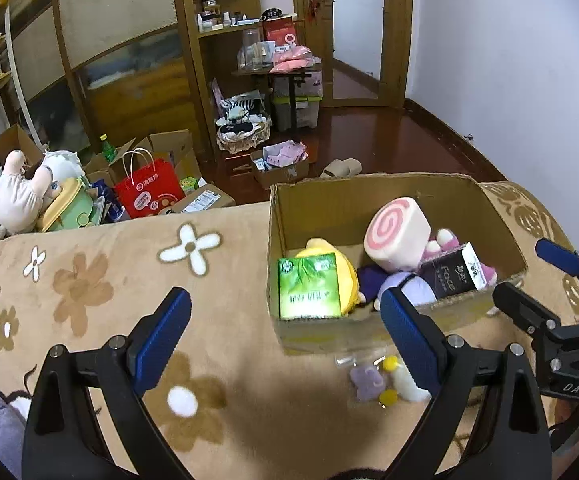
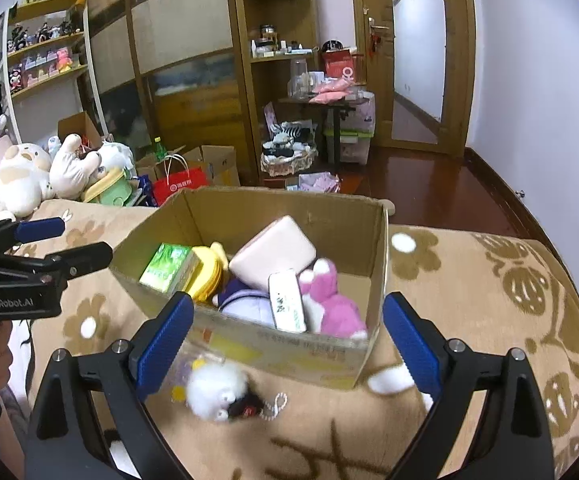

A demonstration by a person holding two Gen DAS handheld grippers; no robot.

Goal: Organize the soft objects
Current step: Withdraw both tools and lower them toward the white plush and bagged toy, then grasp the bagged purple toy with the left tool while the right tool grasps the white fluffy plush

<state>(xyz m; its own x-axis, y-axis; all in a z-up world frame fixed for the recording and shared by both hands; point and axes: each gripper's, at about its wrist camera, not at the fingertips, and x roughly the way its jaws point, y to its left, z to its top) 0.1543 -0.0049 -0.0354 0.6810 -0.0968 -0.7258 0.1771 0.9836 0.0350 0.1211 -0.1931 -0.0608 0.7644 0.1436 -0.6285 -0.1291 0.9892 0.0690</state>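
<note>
**Soft toys sit in the box; both claws spread wide**

Soft toys fill the brown cardboard box [image 2: 373, 256], which rests on the tan flower-patterned blanket [image 1: 89, 280]. The left gripper [image 1: 285, 336] gapes wide, gripping nothing, the box at its 1 o'clock. The right gripper [image 2: 289, 340] is equally wide and empty; a small white fluffy plush [image 2: 219, 394] lies between its fingers on the blanket, just beside the box's near wall. Inside lie a pink swirl roll cushion [image 1: 397, 234], a green tissue pack [image 1: 309, 286] and a pink plush [image 2: 337, 308].

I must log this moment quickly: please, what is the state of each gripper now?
Left gripper: open, holding nothing, over the blanket beside the box.
Right gripper: open, holding nothing, in front of the box.
</note>
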